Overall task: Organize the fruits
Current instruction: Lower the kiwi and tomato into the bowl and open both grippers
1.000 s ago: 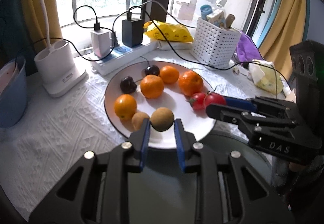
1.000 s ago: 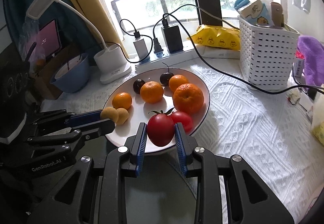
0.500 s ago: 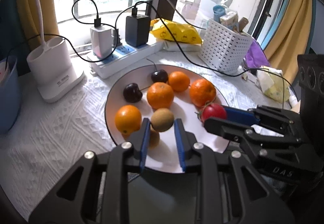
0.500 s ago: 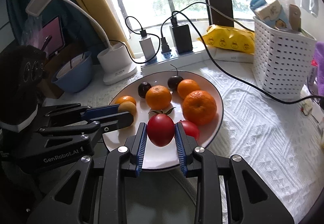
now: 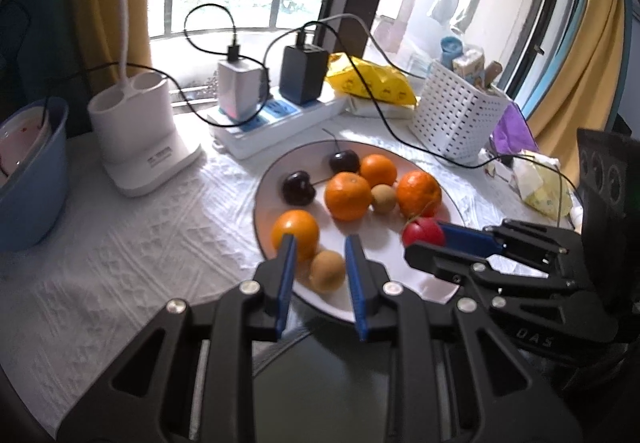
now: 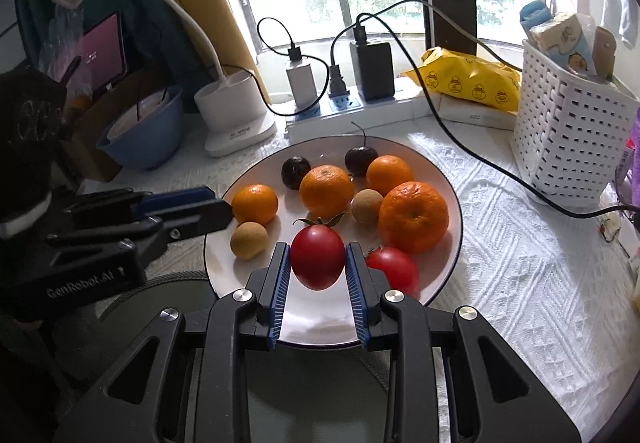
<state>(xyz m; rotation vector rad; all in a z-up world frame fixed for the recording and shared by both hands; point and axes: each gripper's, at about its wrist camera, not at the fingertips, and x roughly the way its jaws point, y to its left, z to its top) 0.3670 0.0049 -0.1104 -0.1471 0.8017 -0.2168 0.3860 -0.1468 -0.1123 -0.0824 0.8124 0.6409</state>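
Right gripper (image 6: pixel 317 247): was clenched on a round red tomato (image 6: pixel 317 262) over the near edge of the round white plate (image 6: pixel 312 327). Left gripper (image 5: pixel 320 241): was closed narrow, apparently empty, above a small round brown fruit (image 5: pixel 328 270) at the plate's near-left edge.

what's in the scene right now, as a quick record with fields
right tongs: shut on a tomato, above the plate
left tongs: hold nothing, over the plate's edge
on plate: four oranges, two cherries, two brown fruits, a second tomato
around plate: power strip, lamp base, basket
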